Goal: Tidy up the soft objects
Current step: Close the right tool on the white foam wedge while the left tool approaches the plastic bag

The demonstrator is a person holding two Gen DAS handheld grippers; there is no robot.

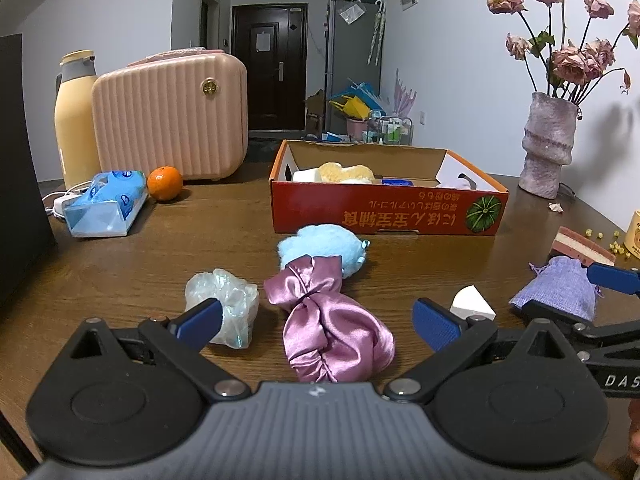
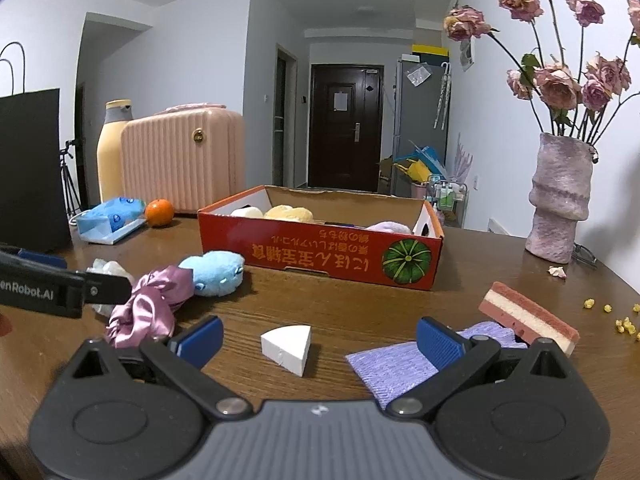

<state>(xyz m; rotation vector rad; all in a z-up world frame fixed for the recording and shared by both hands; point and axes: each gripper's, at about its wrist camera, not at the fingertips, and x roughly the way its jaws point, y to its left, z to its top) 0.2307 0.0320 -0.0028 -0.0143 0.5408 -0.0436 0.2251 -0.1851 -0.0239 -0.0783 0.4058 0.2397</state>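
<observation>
My left gripper [image 1: 320,326] is open, low over the brown table, with a pink satin scrunchie [image 1: 332,320] lying between its blue fingers. A clear plastic wad [image 1: 224,304] touches the left finger, and a blue plush [image 1: 320,246] lies just beyond the scrunchie. My right gripper [image 2: 320,340] is open too, with a white wedge sponge [image 2: 289,346] between its fingers. A lilac pouch [image 2: 400,364] lies under its right finger, beside a pink layered sponge [image 2: 528,316]. The red cardboard box [image 1: 384,208] behind holds yellow and white soft items.
A pink ribbed case [image 1: 172,116], a yellow thermos [image 1: 76,120], an orange [image 1: 165,183] and a blue tissue pack [image 1: 106,204] stand at the back left. A black bag [image 2: 32,168] is at the far left. A vase of roses [image 2: 560,196] stands at the right.
</observation>
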